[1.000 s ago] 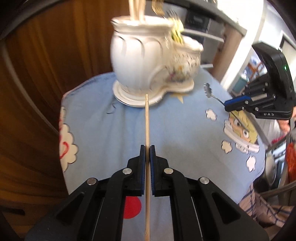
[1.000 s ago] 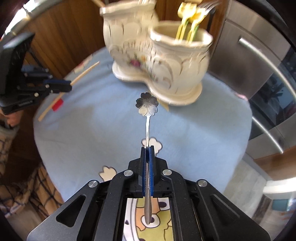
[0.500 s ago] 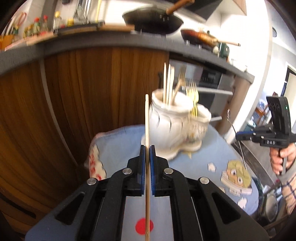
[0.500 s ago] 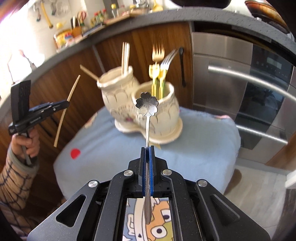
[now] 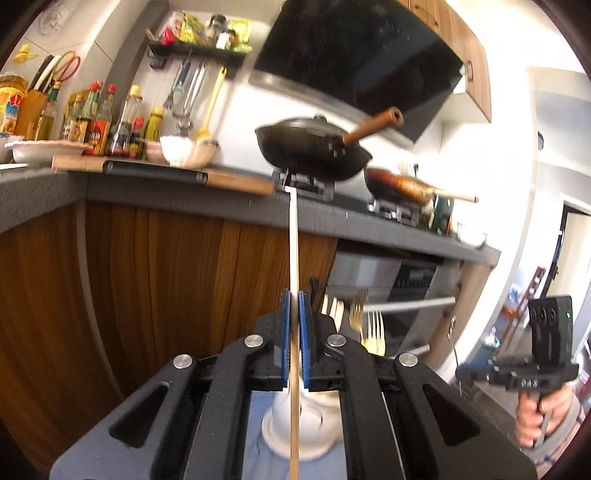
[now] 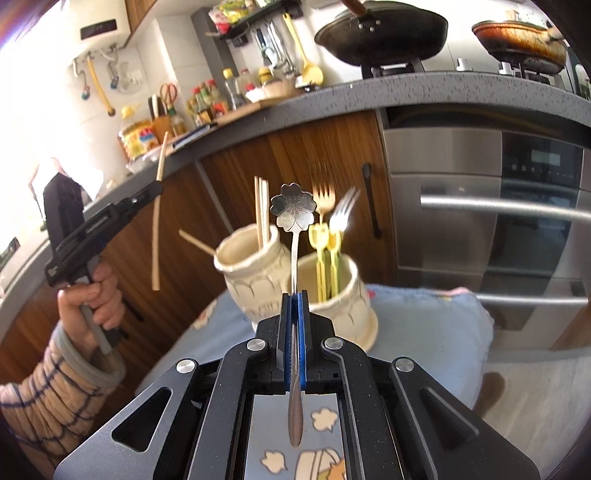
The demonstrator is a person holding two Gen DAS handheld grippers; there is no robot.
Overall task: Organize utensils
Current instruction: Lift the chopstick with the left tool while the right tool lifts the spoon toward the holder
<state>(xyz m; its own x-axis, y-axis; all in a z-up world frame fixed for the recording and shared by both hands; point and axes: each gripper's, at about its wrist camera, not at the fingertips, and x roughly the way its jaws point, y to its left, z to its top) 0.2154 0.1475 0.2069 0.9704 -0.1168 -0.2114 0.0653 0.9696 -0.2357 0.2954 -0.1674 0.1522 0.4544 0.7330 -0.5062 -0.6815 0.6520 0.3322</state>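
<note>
My left gripper [image 5: 291, 295] is clamped on one wooden chopstick [image 5: 293, 240], which runs lengthwise between the blue pads and projects upright past the tips. My right gripper [image 6: 294, 295] is clamped on the handle of one silver spoon [image 6: 294, 210] with a flower-shaped bowl; the handle end sits behind the pads and the bowl stands above and ahead of them. Seen from the right wrist, my left hand [image 6: 90, 291] holds its tool off to the left, with the chopstick hanging nearly vertical and well apart from the spoon. Beyond the right gripper's tips, two cream ceramic holder cups [image 6: 255, 273] stand joined on one base on the blue patterned cloth [image 6: 424, 317]. The left cup holds two upright chopsticks [image 6: 260, 210] plus one leaning stick [image 6: 195, 242]. The right cup holds two forks [image 6: 341, 210] and two yellow-handled utensils [image 6: 325, 254] whose type I cannot tell. Farther back, two pans [image 6: 384, 27] sit on the stove above the wooden cabinet fronts [image 6: 321, 155].
</note>
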